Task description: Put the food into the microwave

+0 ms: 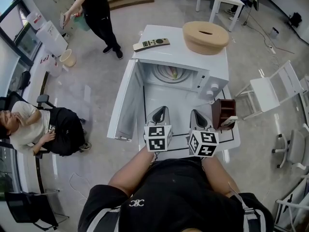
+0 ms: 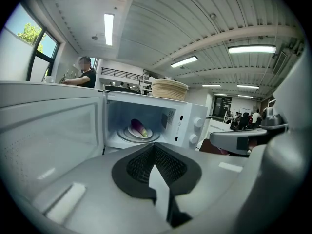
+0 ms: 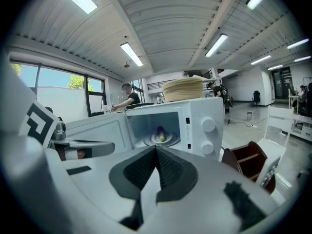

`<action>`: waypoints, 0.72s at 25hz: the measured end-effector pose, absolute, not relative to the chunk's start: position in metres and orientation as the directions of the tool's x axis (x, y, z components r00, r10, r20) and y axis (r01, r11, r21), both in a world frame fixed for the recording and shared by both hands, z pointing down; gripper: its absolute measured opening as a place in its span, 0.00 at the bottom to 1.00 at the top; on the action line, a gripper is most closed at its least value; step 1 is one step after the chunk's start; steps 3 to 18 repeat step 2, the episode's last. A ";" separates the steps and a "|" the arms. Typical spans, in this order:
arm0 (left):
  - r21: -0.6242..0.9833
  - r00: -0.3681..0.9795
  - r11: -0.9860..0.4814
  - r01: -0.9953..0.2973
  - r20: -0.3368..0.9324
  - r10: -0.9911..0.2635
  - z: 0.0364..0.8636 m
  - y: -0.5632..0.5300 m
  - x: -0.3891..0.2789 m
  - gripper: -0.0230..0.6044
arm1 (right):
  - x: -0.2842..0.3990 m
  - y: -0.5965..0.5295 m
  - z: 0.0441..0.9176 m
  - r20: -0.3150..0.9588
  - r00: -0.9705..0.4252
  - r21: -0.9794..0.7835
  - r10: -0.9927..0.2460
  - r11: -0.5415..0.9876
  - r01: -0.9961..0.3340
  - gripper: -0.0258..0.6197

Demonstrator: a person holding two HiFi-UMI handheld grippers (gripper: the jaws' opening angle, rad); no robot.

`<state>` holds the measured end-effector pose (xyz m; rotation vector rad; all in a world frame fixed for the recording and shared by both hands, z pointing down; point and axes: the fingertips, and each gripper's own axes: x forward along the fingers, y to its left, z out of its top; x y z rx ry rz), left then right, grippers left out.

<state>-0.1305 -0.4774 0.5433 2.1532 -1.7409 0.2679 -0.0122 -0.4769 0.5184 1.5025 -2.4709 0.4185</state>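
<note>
I am seeing the food [image 2: 139,127], a purple piece, lying on a plate [image 2: 142,133] on the turntable inside the microwave [image 1: 193,66]. So I am judging the placing as done and the shutting of the door [image 1: 123,98] as the step in hand.

The left hand-held gripper [image 2: 155,150] is showing its jaws pressed together with nothing between them. The right hand-held gripper [image 3: 157,150] is the same, closed and empty. Both are hanging side by side over the tabletop [image 1: 232,140] in front of the open cavity, apart from the microwave.

The door is standing swung out on the left, with its free edge toward me. To do this well, I am planning to keep the left jaws together and use them as a blunt pusher. I am planning to bring them round the free edge to the door's outer face. Then I am pushing near that edge, not near the hinge, in one even sweep until the latch catches.

The right one is sitting in the door's path, I reckon, so I am meaning to draw it back first. I am also minding the brown wooden box [image 1: 223,113] just beside it. A hard shove could shift the remote [image 1: 151,44] and the round tan lid [image 1: 205,36] on top.
</note>
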 end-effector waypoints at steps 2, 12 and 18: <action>0.157 0.223 -0.177 -0.972 0.368 -0.902 0.544 -0.477 -0.132 0.05 | -0.013 -0.477 0.519 0.331 -0.455 -0.129 -0.826 0.438 -0.889 0.05; 0.157 0.223 -0.177 -0.972 0.368 -0.902 0.544 -0.477 -0.132 0.05 | -0.013 -0.477 0.519 0.331 -0.455 -0.129 -0.826 0.438 -0.889 0.05; 0.157 0.223 -0.177 -0.972 0.368 -0.902 0.544 -0.477 -0.132 0.05 | -0.013 -0.477 0.519 0.331 -0.455 -0.129 -0.826 0.438 -0.889 0.05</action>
